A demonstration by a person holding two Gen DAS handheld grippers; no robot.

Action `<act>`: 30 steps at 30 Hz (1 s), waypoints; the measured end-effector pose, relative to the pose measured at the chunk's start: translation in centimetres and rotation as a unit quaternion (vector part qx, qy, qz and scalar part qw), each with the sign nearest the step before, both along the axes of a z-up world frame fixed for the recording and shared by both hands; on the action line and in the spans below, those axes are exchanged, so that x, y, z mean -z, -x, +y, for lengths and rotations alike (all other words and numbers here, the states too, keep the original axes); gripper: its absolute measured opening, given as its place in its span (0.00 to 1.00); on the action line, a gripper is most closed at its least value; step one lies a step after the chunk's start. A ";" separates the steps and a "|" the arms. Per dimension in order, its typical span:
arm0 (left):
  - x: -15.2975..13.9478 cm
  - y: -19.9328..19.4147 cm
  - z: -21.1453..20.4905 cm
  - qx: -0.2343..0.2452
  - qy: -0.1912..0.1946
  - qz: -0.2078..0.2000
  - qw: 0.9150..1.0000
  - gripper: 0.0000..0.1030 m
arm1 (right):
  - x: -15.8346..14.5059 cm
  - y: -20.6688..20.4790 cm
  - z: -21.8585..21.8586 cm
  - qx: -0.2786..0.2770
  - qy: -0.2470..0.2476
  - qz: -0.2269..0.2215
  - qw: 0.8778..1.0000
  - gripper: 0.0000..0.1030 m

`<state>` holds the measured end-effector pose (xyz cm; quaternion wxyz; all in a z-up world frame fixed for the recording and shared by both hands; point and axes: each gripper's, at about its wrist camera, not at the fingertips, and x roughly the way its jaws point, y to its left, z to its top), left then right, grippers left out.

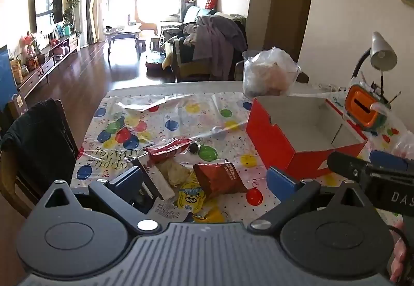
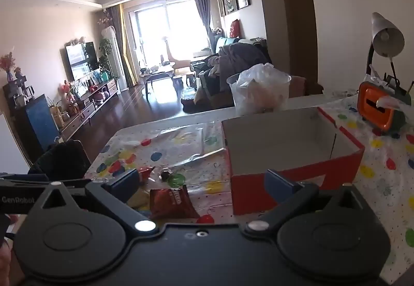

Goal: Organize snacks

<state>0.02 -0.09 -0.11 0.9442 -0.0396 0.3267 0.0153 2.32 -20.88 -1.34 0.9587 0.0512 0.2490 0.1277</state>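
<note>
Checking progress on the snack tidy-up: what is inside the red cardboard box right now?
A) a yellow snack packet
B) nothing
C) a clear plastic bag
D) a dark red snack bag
B: the red cardboard box shows only its bare white inside, while the dark red snack bag and yellow snack packet lie on the tablecloth beside it.

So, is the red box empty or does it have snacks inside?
Empty as far as visible: the red box shows only bare white walls; the snack packets lie outside.
</note>
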 end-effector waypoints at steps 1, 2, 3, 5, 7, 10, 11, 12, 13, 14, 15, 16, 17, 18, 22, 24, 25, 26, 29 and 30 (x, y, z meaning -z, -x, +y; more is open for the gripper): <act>0.1 -0.1 -0.1 -0.001 0.001 0.001 1.000 1.00 | 0.1 0.1 0.1 0.000 -0.001 0.000 1.000 1.00; 0.2 -0.2 -0.4 0.000 0.002 0.003 1.000 1.00 | 0.2 0.1 0.1 -0.003 -0.002 0.004 1.000 1.00; 0.2 0.0 0.2 0.001 0.018 -0.003 1.000 1.00 | 0.3 0.1 0.2 -0.005 -0.007 0.009 1.000 1.00; 0.1 0.6 1.2 0.002 0.032 -0.011 0.999 1.00 | 0.3 0.0 0.7 0.000 -0.004 0.013 1.000 1.00; -0.1 0.6 1.6 0.002 0.028 -0.006 1.000 1.00 | 0.1 0.4 1.9 0.009 0.015 0.008 1.000 0.99; 0.1 0.8 1.8 0.004 0.020 -0.005 1.000 1.00 | -0.4 1.4 2.2 0.005 0.020 0.003 1.000 0.99; 0.0 1.4 2.3 0.005 0.024 -0.005 1.000 1.00 | -0.4 1.5 2.5 0.003 0.020 0.006 1.000 0.99; 0.1 1.4 2.4 0.005 0.024 -0.003 1.000 1.00 | -0.3 1.6 2.8 0.004 0.021 0.009 1.000 0.99; 0.1 1.4 2.5 0.005 0.023 -0.001 1.000 1.00 | -0.2 1.6 3.0 0.004 0.021 0.011 1.000 0.99; 0.1 1.5 2.6 0.005 0.023 0.000 1.000 1.00 | -0.2 1.7 3.0 0.006 0.020 0.013 1.000 0.99; 0.1 1.6 2.6 0.006 0.022 0.001 1.000 1.00 | -0.2 1.7 3.0 0.008 0.019 0.015 1.000 0.99; 0.0 1.7 2.7 0.006 0.022 0.000 1.000 1.00 | -0.3 1.7 3.0 0.009 0.018 0.016 1.000 0.99; 0.0 1.6 2.6 0.006 0.022 0.001 1.000 1.00 | -0.2 1.8 3.1 0.011 0.019 0.017 1.000 0.99; 0.0 1.6 2.6 0.007 0.020 0.000 1.000 1.00 | -0.2 1.8 3.1 0.014 0.020 0.019 0.999 0.99; -0.1 1.8 2.4 0.012 0.016 -0.002 1.000 1.00 | -0.2 1.6 3.0 0.022 0.020 0.027 0.999 0.99; -0.2 1.9 2.3 0.014 0.014 -0.002 1.000 1.00 | -0.1 1.7 3.0 0.031 0.023 0.029 0.999 0.99; -0.3 2.0 2.3 0.015 0.014 -0.003 1.000 1.00 | -0.1 1.7 3.0 0.036 0.025 0.030 0.999 1.00; -0.4 2.0 2.3 0.015 0.014 -0.003 1.000 1.00 | -0.1 1.7 3.0 0.042 0.030 0.031 0.998 1.00; -0.4 2.1 2.3 0.015 0.017 -0.001 1.000 1.00 | 0.0 1.8 2.8 0.047 0.033 0.035 0.998 0.99; -0.4 2.2 2.3 0.014 0.018 -0.001 1.000 1.00 | 0.0 1.9 2.7 0.047 0.033 0.034 0.998 0.99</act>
